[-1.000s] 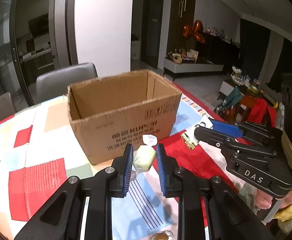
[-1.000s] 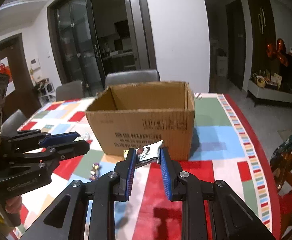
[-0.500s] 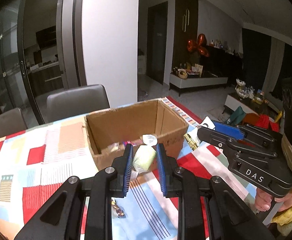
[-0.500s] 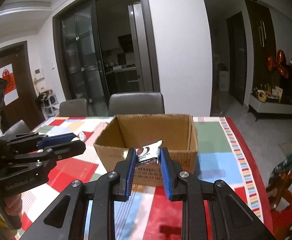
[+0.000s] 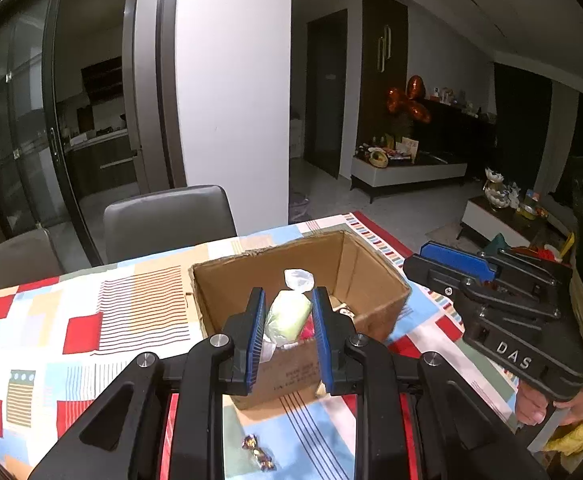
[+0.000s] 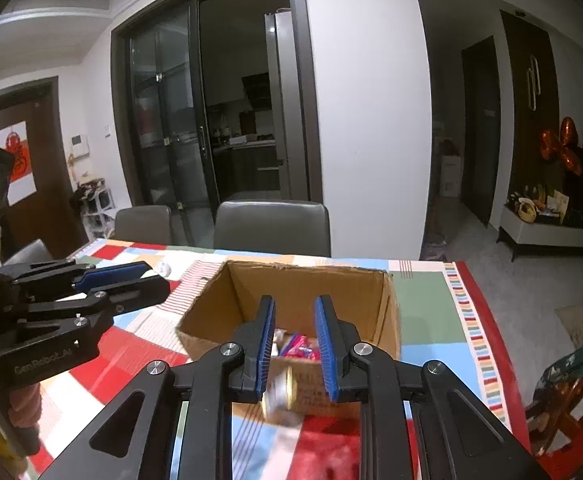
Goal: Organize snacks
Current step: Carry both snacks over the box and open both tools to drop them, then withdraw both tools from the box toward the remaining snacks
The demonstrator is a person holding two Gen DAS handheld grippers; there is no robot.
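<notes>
Over the part-filled box (image 5: 371, 280) at 12 o'clock, I have a green candy (image 5: 289, 314) clamped in the left gripper (image 5: 288, 294), while the right gripper (image 6: 293, 304) has its jaws closing, a blurred snack (image 6: 281, 390) loose between them.

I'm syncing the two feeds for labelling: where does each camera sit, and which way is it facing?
Left wrist: on the left claw, looking forward and down into the cardboard box; its own fingers pinch a green candy; the right claw and a hand show at right.
Right wrist: on the right claw, facing the box's near wall; its jaws are closing, a blurred wrapper low between the fingers; the left claw shows at left.
Shared: the box, tablecloth and grey chair.
</notes>
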